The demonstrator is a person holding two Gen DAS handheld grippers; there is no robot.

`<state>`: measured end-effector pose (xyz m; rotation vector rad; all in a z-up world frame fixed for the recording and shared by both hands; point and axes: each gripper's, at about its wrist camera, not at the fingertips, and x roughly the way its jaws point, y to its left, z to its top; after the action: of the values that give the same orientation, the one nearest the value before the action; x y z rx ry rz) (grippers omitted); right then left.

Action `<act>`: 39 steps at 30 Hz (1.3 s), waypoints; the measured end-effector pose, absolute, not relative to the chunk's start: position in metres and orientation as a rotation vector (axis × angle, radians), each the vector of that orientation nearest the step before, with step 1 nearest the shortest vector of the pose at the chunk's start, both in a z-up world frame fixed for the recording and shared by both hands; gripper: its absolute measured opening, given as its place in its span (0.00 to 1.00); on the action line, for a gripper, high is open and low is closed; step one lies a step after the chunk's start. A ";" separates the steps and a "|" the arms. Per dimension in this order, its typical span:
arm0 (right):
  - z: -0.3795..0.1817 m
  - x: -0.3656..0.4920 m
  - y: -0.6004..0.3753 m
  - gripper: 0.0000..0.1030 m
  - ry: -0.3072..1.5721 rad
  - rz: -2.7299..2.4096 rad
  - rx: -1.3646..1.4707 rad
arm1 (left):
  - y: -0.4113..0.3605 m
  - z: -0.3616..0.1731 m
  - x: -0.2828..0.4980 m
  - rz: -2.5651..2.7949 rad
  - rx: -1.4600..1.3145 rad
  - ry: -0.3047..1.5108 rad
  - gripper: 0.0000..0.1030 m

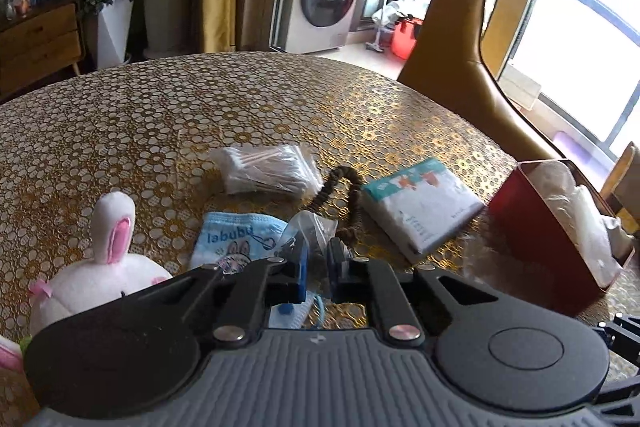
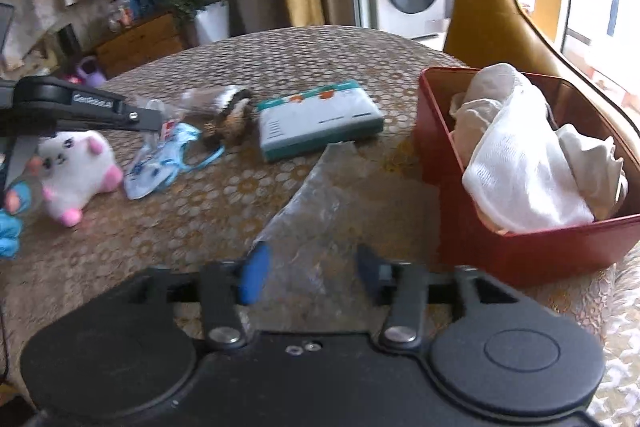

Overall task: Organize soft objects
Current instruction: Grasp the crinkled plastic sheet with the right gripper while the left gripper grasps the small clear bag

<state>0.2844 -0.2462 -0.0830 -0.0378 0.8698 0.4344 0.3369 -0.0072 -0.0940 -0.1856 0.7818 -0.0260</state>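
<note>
Gold-patterned worktop (image 1: 240, 99): left tool (image 1: 316, 259) pinches a thin clear bag (image 1: 310, 227) that could slip, while right tool (image 2: 312, 267), half open, straddles loose plastic (image 2: 320, 195).

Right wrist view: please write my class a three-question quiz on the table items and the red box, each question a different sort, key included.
1. What fills the red box? A white cloths B cotton swabs C books
2. True or false: the plush rabbit lies on the table, outside the red box.
3. Fill in: the tissue pack lies between the hair scrunchie and the ____.
Key: 1 A; 2 true; 3 red box.
</note>
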 end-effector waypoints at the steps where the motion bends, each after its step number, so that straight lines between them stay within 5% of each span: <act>1: -0.082 0.281 -0.244 0.68 0.872 0.442 -0.049 | -0.008 -0.094 0.336 -0.031 -0.184 0.784 0.10; 5: -0.085 0.273 -0.234 0.87 0.871 0.499 -0.081 | -0.010 -0.093 0.333 -0.045 -0.191 0.787 0.10; 10: -0.094 0.271 -0.214 0.87 0.884 0.530 -0.149 | -0.016 -0.094 0.331 -0.059 -0.157 0.785 0.10; 23: -0.105 0.269 -0.200 0.57 0.887 0.519 -0.255 | -0.012 -0.123 0.334 -0.118 -0.204 0.890 0.13; 24: -0.104 0.269 -0.201 0.55 0.885 0.518 -0.254 | -0.012 -0.123 0.333 -0.125 -0.205 0.888 0.18; 26: -0.103 0.269 -0.202 0.47 0.881 0.523 -0.259 | -0.015 -0.124 0.328 -0.134 -0.191 0.879 0.47; 27: -0.102 0.268 -0.202 0.45 0.878 0.528 -0.264 | -0.016 -0.124 0.326 -0.135 -0.178 0.870 0.80; 28: -0.102 0.267 -0.202 0.37 0.875 0.538 -0.266 | -0.017 -0.123 0.322 -0.138 -0.162 0.852 0.88; 31: -0.100 0.266 -0.200 0.15 0.869 0.529 -0.288 | -0.026 -0.124 0.318 -0.136 -0.096 0.838 0.88; 39: -0.099 0.269 -0.206 0.06 0.882 0.515 -0.252 | -0.033 -0.135 0.325 -0.059 -0.014 0.831 0.87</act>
<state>0.2690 -0.2058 -0.0992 -0.2518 0.8817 0.5152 0.3249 -0.0330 -0.1345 -0.0144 0.8306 -0.0594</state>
